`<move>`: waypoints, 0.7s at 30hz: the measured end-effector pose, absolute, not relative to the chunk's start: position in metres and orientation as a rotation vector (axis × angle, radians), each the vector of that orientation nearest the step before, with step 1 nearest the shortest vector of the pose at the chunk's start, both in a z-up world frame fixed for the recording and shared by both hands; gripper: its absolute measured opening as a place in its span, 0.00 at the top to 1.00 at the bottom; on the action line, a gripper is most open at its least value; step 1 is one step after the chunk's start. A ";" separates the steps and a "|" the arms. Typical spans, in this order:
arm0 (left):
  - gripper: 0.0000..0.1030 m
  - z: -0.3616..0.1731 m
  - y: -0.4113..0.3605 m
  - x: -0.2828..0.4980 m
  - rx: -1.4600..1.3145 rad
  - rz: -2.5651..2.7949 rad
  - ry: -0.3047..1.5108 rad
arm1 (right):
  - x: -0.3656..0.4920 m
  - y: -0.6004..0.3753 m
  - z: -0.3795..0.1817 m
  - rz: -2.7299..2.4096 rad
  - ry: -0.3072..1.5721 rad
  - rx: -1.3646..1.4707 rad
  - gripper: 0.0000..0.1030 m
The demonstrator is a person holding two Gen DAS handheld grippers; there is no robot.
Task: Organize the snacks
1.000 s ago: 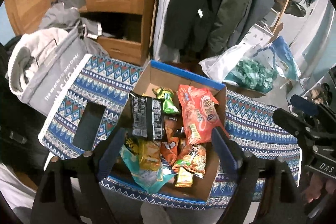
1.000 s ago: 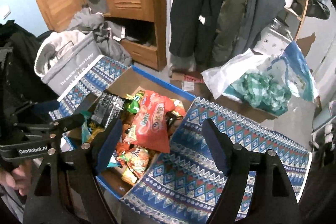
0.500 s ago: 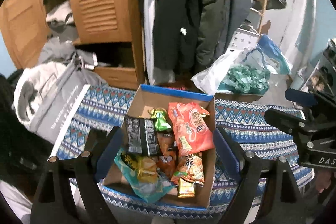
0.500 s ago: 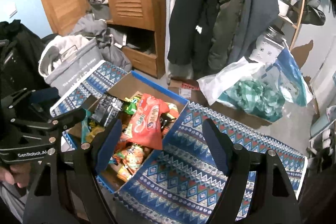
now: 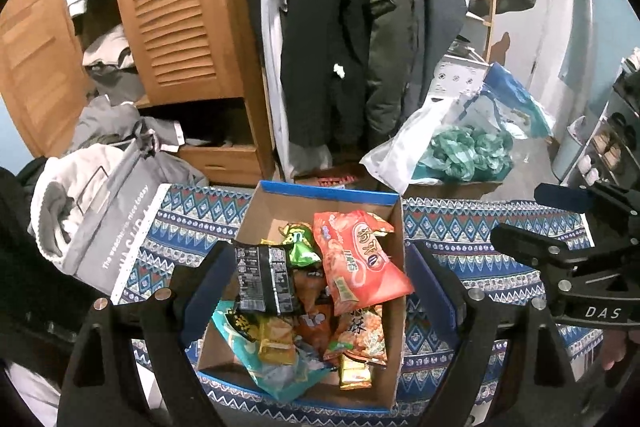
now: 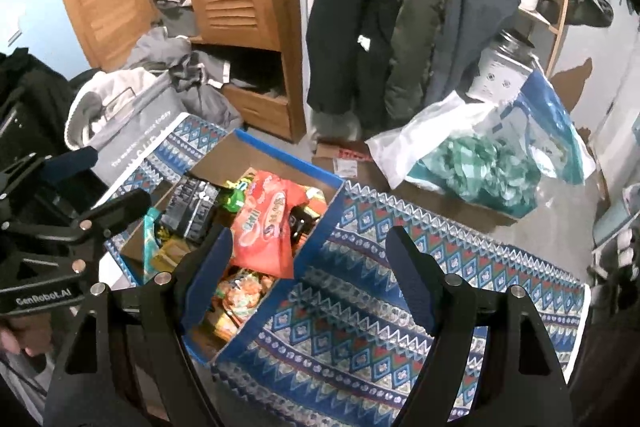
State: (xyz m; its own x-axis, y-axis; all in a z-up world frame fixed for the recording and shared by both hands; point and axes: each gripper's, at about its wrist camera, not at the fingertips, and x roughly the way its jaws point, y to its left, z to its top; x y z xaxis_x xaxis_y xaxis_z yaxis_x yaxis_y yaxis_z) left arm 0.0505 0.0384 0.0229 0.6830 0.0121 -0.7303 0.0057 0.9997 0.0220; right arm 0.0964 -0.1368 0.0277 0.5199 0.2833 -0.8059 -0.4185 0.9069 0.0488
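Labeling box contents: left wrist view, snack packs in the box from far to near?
Green snack pack → big red chip bag → black packet → teal bag → gold packet at the near edge of the cardboard box.

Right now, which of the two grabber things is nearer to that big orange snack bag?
Left. The left gripper hangs open right over the box with the orange snack bag between its fingers. The right gripper sits off to the bag's right, over the patterned cloth.
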 end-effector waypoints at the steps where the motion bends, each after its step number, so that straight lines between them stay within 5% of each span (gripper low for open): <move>1: 0.14 0.022 0.039 0.051 0.018 0.003 0.824 | 0.097 -0.138 0.027 0.421 0.938 -0.156 0.24; 21: 0.14 0.022 0.038 0.053 0.013 0.015 0.829 | 0.099 -0.144 0.029 0.405 0.937 -0.151 0.24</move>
